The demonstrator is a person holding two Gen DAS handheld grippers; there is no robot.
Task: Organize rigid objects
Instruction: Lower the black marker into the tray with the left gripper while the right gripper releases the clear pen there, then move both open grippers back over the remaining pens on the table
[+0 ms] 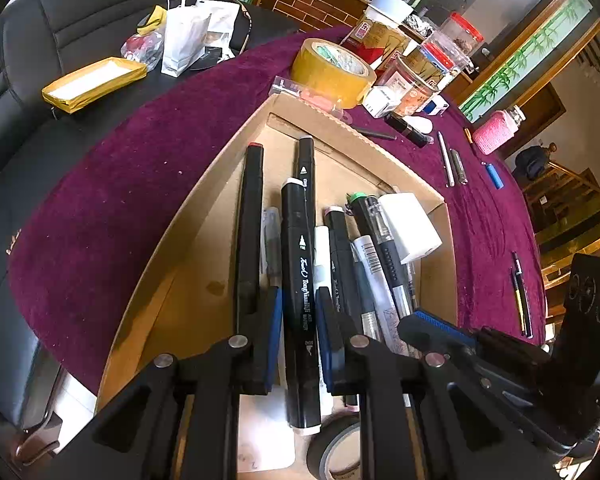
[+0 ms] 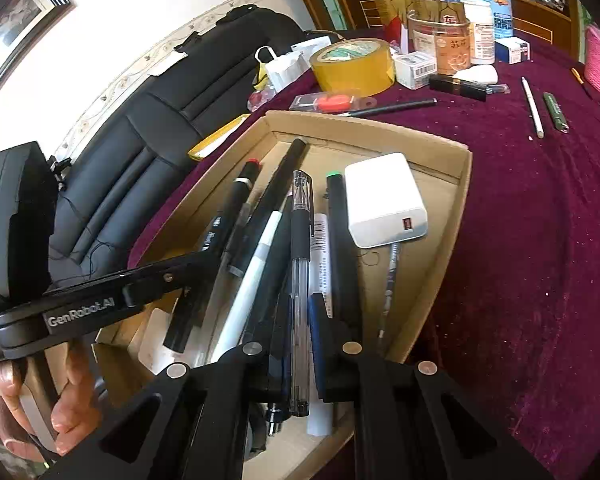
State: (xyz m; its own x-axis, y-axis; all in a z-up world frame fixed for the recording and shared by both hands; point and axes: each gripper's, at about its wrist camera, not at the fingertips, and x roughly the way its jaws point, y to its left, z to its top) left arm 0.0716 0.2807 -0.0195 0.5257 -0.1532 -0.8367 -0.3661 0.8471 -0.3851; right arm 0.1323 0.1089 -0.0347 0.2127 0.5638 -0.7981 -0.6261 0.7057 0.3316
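On the far left a black leather sofa (image 1: 60, 40) carries a flat yellow box (image 1: 94, 82) and a white paper bag (image 1: 182, 38). To its right a table under a dark purple cloth (image 1: 112, 184) holds an open cardboard tray (image 1: 204, 216) full of pens and markers lying roughly parallel.

In the left wrist view, the left gripper (image 1: 298, 312) sits low over the tray. Its blue-padded fingers (image 1: 275, 320) stand either side of a black marker with white lettering (image 1: 300, 280); a narrow gap shows on each side, so the gripper is slightly open and I cannot tell that it has any hold. Left of that marker lies a long black pen with a red tip (image 1: 250, 216). To the right lie more markers, a clear-barrelled pen (image 1: 384, 236), then a white charger block (image 1: 410, 226) at the tray's right side. A roll of grey tape (image 1: 336, 448) lies at the tray's near end.

In the right wrist view, the right gripper (image 2: 298, 332) hovers over the same tray, fingers parted around a clear gel pen with a black grip (image 2: 300, 264); whether they touch it is unclear.

Beyond the tray stand a roll of yellow tape (image 1: 332, 70) and jars (image 1: 440, 56). Further right on the cloth lie a white pen (image 1: 446, 160), a blue cap (image 1: 494, 176) and a pink case (image 1: 496, 132).
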